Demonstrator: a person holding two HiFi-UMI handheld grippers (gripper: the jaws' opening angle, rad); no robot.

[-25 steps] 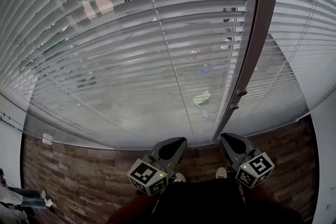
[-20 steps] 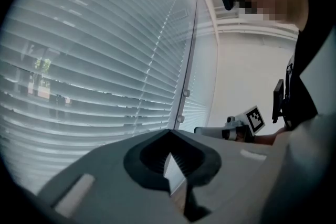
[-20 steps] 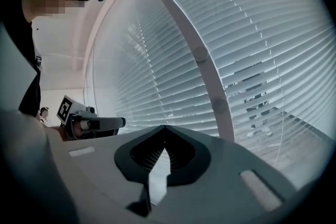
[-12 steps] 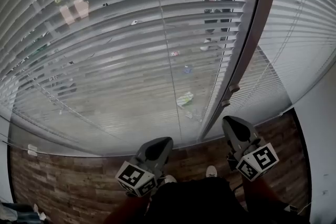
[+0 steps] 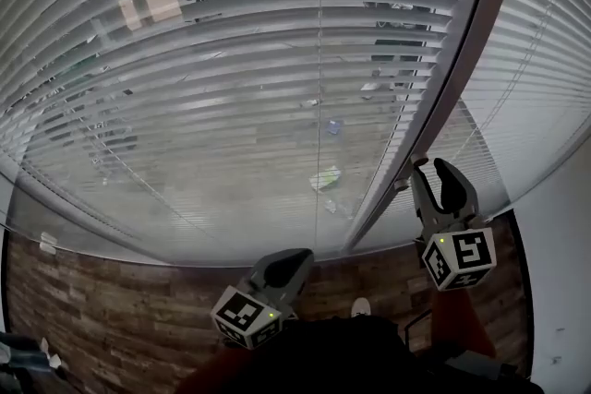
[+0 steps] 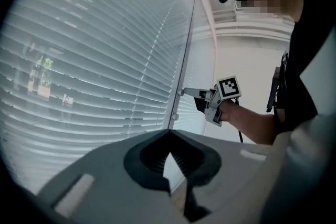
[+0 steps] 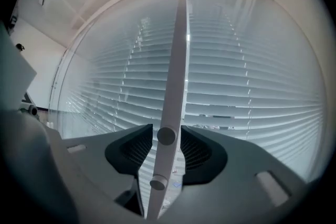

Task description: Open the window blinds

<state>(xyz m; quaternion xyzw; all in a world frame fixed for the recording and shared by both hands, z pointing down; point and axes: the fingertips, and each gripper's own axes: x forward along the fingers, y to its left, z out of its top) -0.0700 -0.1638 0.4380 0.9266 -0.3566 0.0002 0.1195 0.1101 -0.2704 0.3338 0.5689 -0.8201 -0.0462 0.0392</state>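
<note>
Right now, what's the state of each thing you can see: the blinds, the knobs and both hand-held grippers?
Blinds: lowered, slats tilted, outside showing through.
Left hand-held gripper: jaws together, empty.
Right hand-held gripper: jaws apart, just been opening, gripping nothing.
Upper knob: between the right jaws, not clamped.
Lower knob: free.

Two blinds (image 5: pixel 231 106) (image 5: pixel 545 60), one frame post (image 5: pixel 466 69) between them — two knobs (image 7: pixel 166 136) (image 7: pixel 157 183), two grippers (image 5: pixel 297 258) (image 5: pixel 434 171).
</note>
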